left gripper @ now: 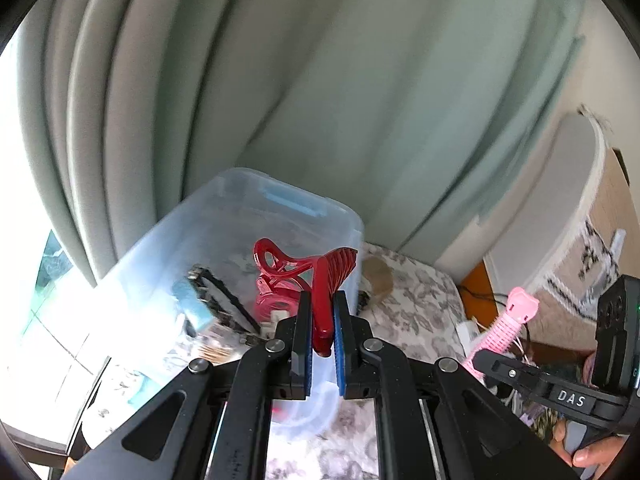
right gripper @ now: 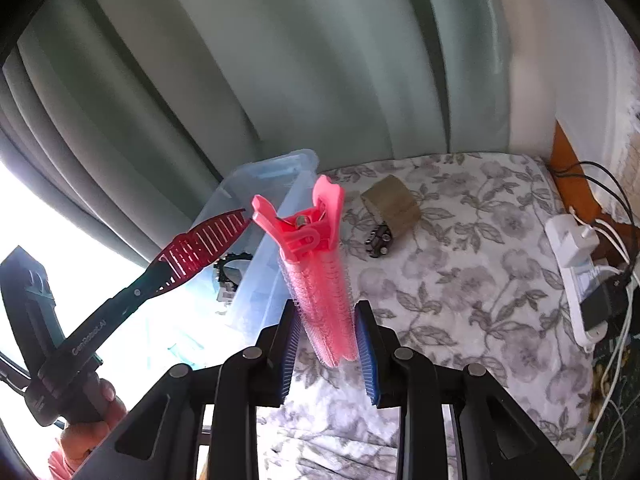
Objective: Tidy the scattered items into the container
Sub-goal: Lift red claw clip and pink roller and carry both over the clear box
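Observation:
My left gripper (left gripper: 322,330) is shut on a dark red hair clip (left gripper: 320,280), held above the near end of a clear plastic container (left gripper: 224,216). Inside the container lie a red clip (left gripper: 276,300), a black object (left gripper: 218,300) and other small items. My right gripper (right gripper: 326,340) is shut on a pink hair-roller clip (right gripper: 316,264), raised over the flowered cloth just right of the container (right gripper: 276,200). The red clip (right gripper: 204,248) and the left gripper show at the left of the right wrist view. The pink clip (left gripper: 512,316) shows at the right of the left wrist view.
A roll of brown tape (right gripper: 394,204) and a small black part (right gripper: 378,242) lie on the flowered cloth (right gripper: 460,280) beyond the right gripper. A white power strip with cables (right gripper: 580,272) sits at the right edge. Grey-green curtains (left gripper: 320,80) hang behind.

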### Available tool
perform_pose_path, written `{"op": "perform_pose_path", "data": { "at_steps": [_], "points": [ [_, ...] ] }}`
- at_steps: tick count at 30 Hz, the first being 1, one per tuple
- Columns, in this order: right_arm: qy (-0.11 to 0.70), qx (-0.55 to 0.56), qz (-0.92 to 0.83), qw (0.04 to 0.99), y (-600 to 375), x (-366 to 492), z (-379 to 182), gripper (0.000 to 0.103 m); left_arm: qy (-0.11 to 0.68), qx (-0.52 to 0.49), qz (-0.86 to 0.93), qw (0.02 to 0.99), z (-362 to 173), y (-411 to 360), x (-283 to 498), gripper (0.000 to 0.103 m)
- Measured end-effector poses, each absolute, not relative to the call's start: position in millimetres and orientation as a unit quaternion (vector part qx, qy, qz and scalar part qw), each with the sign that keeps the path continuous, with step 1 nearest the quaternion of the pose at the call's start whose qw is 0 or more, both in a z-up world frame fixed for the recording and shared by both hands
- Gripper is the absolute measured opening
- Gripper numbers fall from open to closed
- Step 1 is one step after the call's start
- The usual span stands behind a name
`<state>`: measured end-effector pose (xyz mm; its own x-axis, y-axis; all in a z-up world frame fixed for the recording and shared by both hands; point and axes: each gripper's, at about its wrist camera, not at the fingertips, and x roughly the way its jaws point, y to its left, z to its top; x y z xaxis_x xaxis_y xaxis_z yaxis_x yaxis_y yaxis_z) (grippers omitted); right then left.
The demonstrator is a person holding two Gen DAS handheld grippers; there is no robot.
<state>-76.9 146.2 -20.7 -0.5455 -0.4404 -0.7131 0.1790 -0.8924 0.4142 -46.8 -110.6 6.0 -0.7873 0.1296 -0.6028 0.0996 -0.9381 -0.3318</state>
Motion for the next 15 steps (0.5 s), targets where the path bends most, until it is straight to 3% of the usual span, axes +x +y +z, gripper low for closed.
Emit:
{"op": "perform_pose_path", "data": {
  "at_steps": [15],
  "points": [
    [-0.1,0.458,-0.851,0.235,60,-101,-16,0.03,-0.236,-0.324,0.915,-0.045,-14,-186,-41,0.009]
  ]
}}
